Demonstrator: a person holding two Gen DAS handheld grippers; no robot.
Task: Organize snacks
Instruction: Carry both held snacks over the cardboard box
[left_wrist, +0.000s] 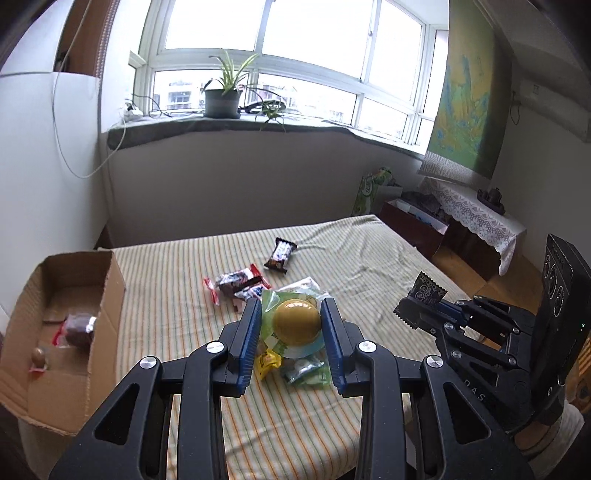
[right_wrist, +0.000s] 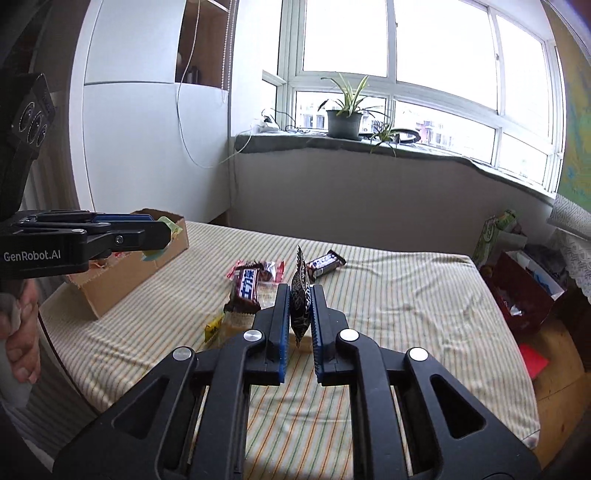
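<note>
Cardboard box (left_wrist: 55, 325) sits at the left edge of the bed (left_wrist: 369, 266), open side up, with wrapped snacks (left_wrist: 75, 328) inside. Loose snack pile (left_wrist: 240, 284) lies mid-bed, right of the box. One chocolate bar (left_wrist: 280, 254) lies apart, behind the pile, toward the window. Left gripper (left_wrist: 290, 328) is over the near end of the pile, a cup snack (left_wrist: 295, 321) between its fingers. Right gripper (right_wrist: 299, 314) is to its right, a packet (right_wrist: 300, 299) upright between its fingers. Potted plant (left_wrist: 222, 98) stands on the windowsill (left_wrist: 177, 129) behind the bed.
</note>
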